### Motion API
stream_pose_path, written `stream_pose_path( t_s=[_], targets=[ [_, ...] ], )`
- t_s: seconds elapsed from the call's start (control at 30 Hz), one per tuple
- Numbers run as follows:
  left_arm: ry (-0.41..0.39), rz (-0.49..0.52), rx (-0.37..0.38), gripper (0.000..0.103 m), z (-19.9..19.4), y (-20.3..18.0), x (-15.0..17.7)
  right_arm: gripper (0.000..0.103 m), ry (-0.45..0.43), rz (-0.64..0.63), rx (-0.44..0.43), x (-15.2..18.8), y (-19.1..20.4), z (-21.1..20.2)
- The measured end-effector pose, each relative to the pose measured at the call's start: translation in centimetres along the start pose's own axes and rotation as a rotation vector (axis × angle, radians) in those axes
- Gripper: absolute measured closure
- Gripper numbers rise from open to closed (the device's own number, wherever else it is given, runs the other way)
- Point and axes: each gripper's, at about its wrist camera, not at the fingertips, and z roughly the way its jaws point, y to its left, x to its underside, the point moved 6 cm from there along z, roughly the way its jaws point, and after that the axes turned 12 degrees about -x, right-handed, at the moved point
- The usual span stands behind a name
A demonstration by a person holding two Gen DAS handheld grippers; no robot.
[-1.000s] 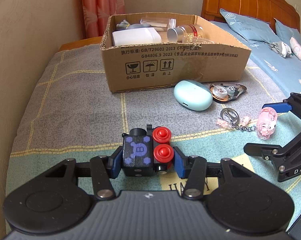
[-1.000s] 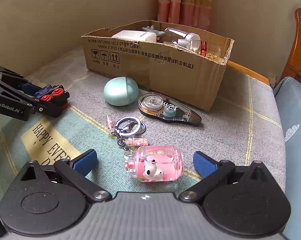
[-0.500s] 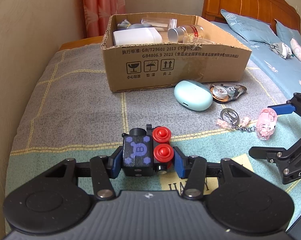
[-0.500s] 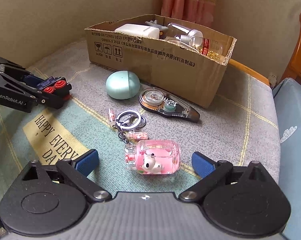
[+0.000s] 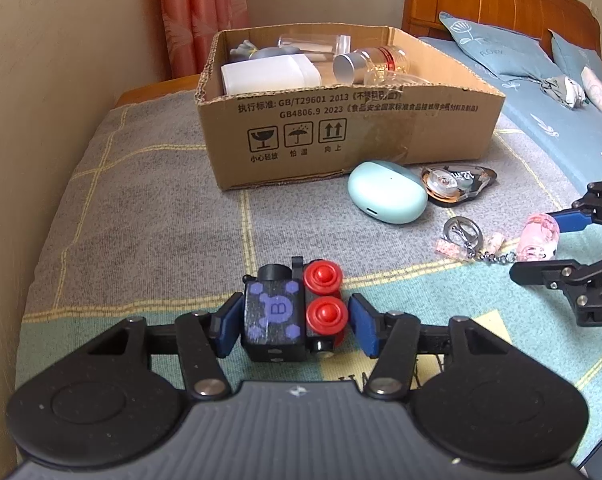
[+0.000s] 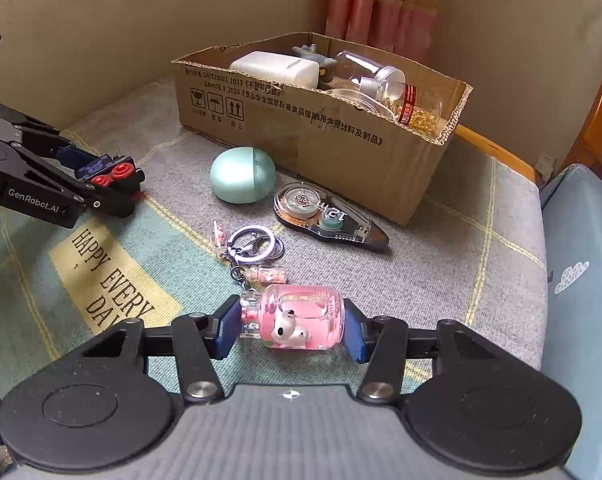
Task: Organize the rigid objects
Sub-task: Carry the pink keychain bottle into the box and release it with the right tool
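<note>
Left-wrist view: my left gripper point(image 5: 296, 322) has the black cube toy with purple spots and two red buttons point(image 5: 295, 314) between its jaws, which are opening; the pads look just off its sides, so I count it let go. Ahead, the brown cardboard box point(image 5: 341, 136) already holds several bottles.

Right-wrist view: my right gripper point(image 6: 291, 330) is clamped on the pink liquid-filled keychain bottle point(image 6: 297, 316). Beyond lie a mint egg-shaped case point(image 6: 243, 174) and a clear correction-tape dispenser point(image 6: 325, 216), both unboxed; I judge the task partly done.

boxes: 1 point(image 6: 301, 136) | earbud cases: 1 point(image 6: 243, 175) | tape dispensers: 1 point(image 6: 329, 216) | keychains: 1 point(image 6: 297, 320) | toy blocks: 1 point(image 5: 293, 316)
</note>
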Motion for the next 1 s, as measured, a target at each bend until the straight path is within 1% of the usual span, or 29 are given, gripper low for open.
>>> stream_pose_path(
  t_s=[0.17,0.2,0.27,0.43,0.57,0.7,0.83,1.0],
  targets=[
    [0.000,0.015,-0.001,0.046,0.0,-0.1,-0.1,0.046,0.001,0.008,0.000,0.0,0.1,0.0],
    [0.003,0.014,0.000,0.048,0.0,-0.1,-0.2,0.046,0.004,0.008,0.003,0.0,0.1,0.0],
    [0.007,0.015,0.004,0.054,0.0,-0.1,-0.2,0.046,0.012,0.000,0.012,-0.1,0.2,-0.1],
    [0.021,0.059,0.008,0.054,-0.3,-0.4,-0.4,0.047,0.030,-0.010,0.004,-0.4,0.5,-0.5],
    [0.026,0.094,0.032,0.054,-1.2,-0.6,-0.8,0.047,0.030,-0.020,-0.015,-1.2,0.7,-1.6],
    [0.008,0.136,0.044,0.054,-2.6,-0.8,-1.5,0.047,0.037,-0.032,-0.028,-2.0,0.8,-2.7],
    [-0.014,0.156,0.062,0.054,-3.8,-0.7,-2.3,0.047,0.043,-0.050,-0.030,-2.9,0.9,-3.6],
    [-0.060,0.187,0.073,0.054,-5.4,-0.7,-3.4,0.047,0.047,-0.070,-0.031,-4.2,1.0,-5.1]
  ],
)
